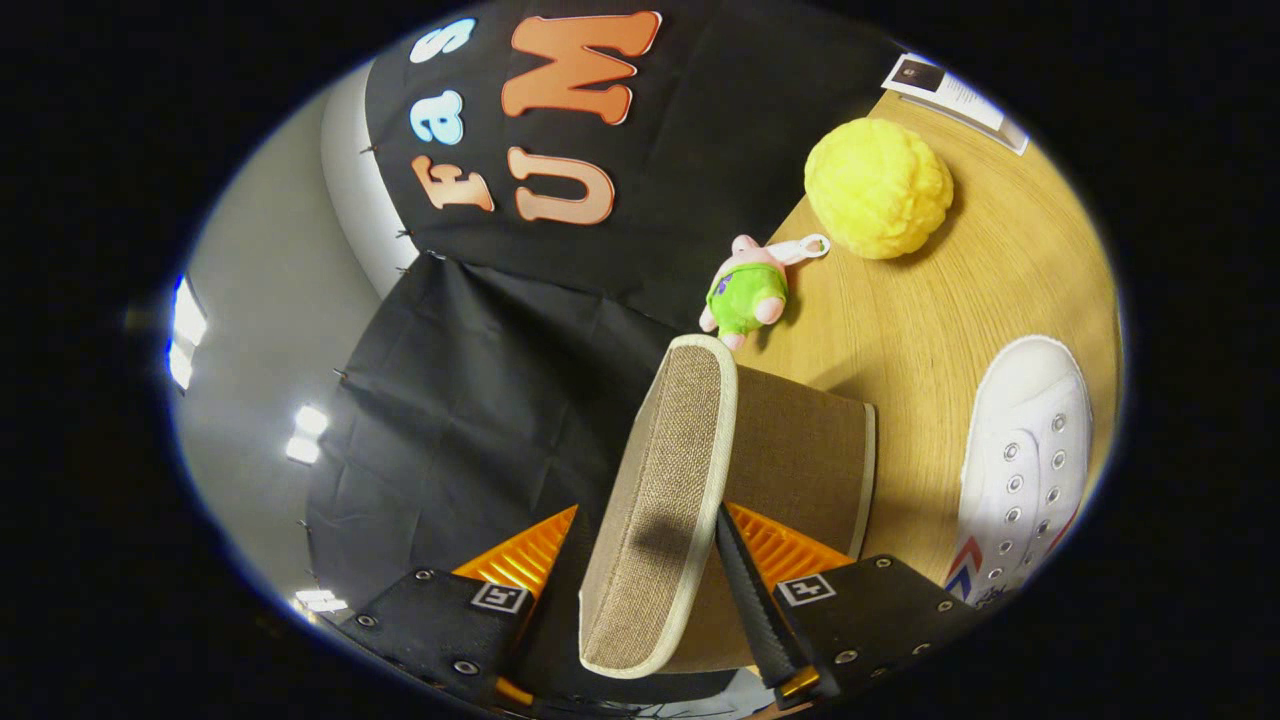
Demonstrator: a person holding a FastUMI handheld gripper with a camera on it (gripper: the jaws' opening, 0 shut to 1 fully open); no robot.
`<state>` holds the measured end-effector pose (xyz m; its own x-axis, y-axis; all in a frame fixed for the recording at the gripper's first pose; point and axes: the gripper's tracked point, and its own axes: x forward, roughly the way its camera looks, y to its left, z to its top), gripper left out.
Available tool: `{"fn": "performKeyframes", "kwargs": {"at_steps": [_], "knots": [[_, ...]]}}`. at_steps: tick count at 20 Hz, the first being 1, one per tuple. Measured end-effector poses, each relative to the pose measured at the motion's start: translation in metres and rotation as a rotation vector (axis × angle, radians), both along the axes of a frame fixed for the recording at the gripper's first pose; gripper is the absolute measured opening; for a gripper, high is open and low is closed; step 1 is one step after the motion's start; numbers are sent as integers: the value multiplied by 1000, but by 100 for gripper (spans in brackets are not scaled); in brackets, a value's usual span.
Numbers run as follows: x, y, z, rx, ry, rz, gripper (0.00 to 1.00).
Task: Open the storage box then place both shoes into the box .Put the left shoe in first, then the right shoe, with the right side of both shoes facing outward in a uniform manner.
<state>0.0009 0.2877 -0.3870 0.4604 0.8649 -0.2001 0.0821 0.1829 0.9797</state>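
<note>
The view is tilted hard, with the wooden table (930,330) rising on the right. My gripper (650,545) is shut on the storage box lid (665,470), a brown woven flap with cream trim that stands on edge between my fingers. Behind it to the right shows another brown panel of the box (800,450) with the same trim. A white lace-less shoe (1030,460) with metal eyelets and a red and blue mark lies on the table to the right of the box, beyond my right finger (775,555).
A yellow fluffy ball (878,187) and a small pink plush toy in green (748,292) sit on the table beyond the box. A printed sheet (955,100) lies at the far table edge. The black booth cloth (480,400) hangs to the left.
</note>
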Motion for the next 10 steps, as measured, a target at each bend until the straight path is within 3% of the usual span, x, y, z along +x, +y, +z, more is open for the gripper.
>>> {"fn": "performKeyframes", "kwargs": {"at_steps": [4,10], "knots": [[-7,8,10,15,-55,28,63],[-8,16,-2,-36,-52,31,34]]}}
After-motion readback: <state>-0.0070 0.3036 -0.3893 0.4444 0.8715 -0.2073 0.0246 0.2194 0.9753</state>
